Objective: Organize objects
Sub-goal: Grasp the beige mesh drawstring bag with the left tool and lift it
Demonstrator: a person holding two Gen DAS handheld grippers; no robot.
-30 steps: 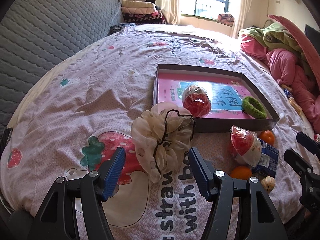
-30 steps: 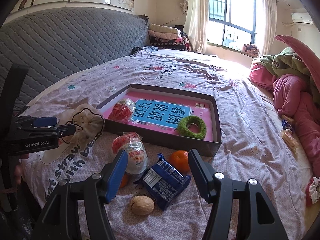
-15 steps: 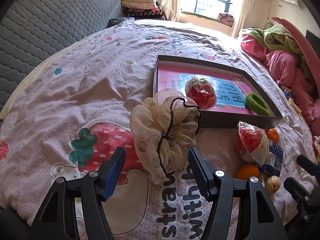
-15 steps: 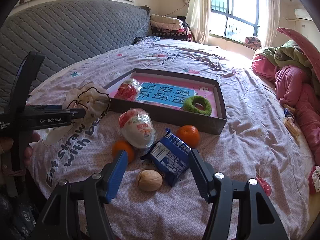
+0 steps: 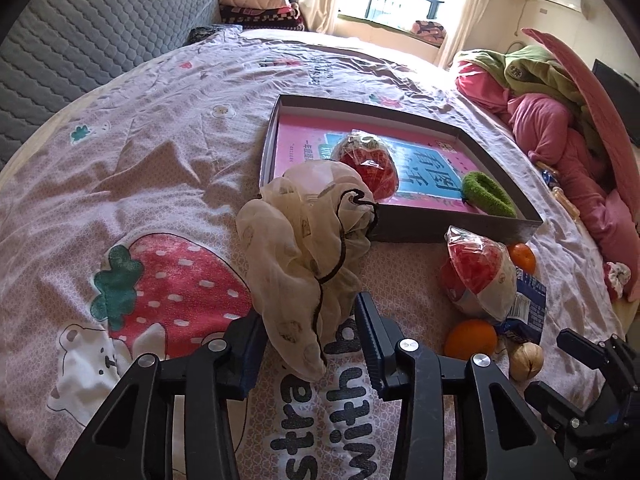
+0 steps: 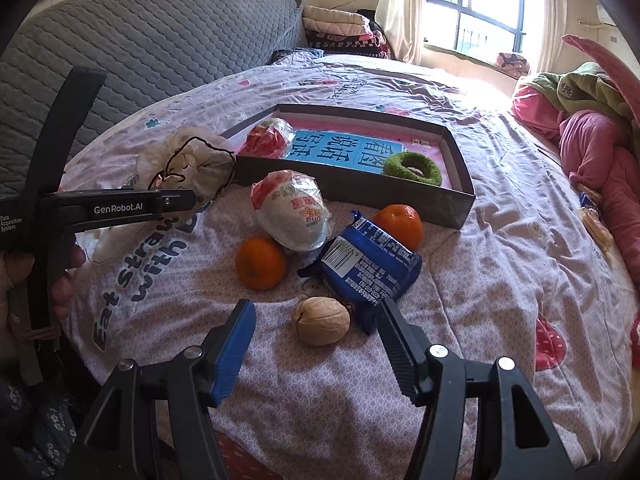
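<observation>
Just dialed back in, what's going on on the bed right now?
A person is sorting small items on the bedspread into a shallow box. The left tongs straddle the lower end of a cream drawstring pouch, jaws open, not clamped. The right tongs hover open over a walnut. Two oranges, a blue snack pack and one wrapped snack are outside the box; another wrapped snack and a green ring lie inside.
</observation>
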